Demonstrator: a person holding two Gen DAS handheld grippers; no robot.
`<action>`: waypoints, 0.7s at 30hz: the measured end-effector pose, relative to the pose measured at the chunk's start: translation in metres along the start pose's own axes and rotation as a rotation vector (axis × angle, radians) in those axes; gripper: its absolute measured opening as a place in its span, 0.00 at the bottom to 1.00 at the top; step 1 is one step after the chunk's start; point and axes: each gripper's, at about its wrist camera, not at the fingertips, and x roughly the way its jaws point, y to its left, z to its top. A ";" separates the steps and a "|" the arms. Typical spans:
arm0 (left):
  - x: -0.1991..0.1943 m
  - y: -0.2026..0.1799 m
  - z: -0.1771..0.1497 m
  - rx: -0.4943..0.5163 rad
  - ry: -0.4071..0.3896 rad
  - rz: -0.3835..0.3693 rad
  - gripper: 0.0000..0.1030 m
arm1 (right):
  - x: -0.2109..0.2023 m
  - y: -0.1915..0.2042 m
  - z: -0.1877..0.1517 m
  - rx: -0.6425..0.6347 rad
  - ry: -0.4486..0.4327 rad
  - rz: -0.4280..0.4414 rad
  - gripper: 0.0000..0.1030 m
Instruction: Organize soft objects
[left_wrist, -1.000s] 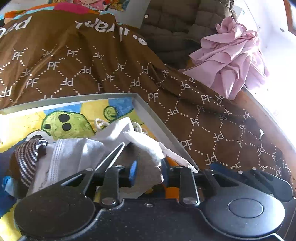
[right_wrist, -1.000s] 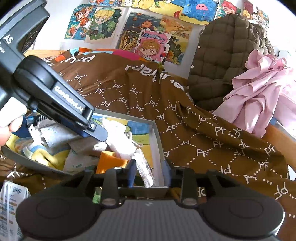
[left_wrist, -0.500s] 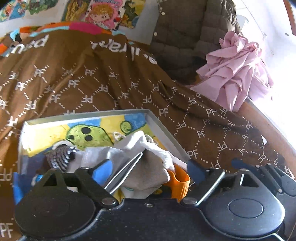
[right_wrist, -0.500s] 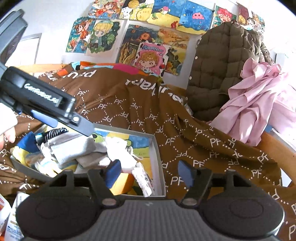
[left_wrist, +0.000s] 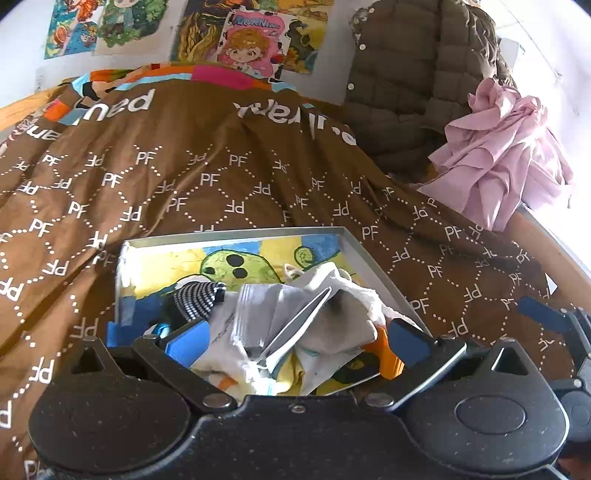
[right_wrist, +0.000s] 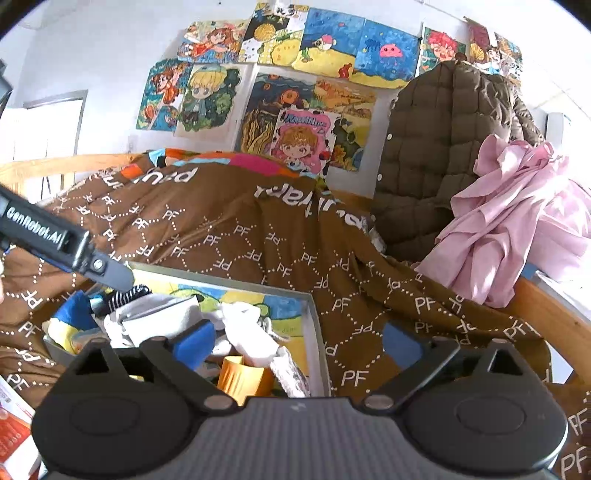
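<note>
A grey-rimmed box (left_wrist: 236, 236) with a cartoon-printed floor lies on a brown bedspread. It holds a heap of soft items: white and grey socks (left_wrist: 332, 306), a black-and-white striped sock (left_wrist: 195, 295) and an orange piece (left_wrist: 388, 358). My left gripper (left_wrist: 299, 341) is open and empty, just above the heap at the box's near end. My right gripper (right_wrist: 299, 341) is open and empty over the box's near right corner (right_wrist: 314, 332); the white socks (right_wrist: 247, 328) lie below it. The left gripper's body (right_wrist: 55, 240) shows at the left of the right wrist view.
The brown "PF" bedspread (left_wrist: 258, 177) covers the bed around the box. A pink garment (left_wrist: 506, 162) and an olive quilted jacket (left_wrist: 417, 74) sit at the far right. A wooden bed rail (right_wrist: 546, 317) runs along the right. Printed packets (right_wrist: 14, 424) lie at the lower left.
Both grippers opened from shut, letting go of the cloth they pinched, and pulled back and up from the box. The socks now lie loose in the heap.
</note>
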 end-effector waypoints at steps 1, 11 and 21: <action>-0.004 0.000 -0.001 0.004 -0.004 0.005 0.99 | -0.003 0.000 0.001 0.001 -0.007 0.000 0.99; -0.051 -0.009 -0.014 0.074 -0.044 0.062 0.99 | -0.039 0.001 0.015 0.016 -0.069 0.032 1.00; -0.104 -0.015 -0.037 0.017 -0.133 0.093 0.99 | -0.078 0.003 0.028 0.010 -0.126 0.044 1.00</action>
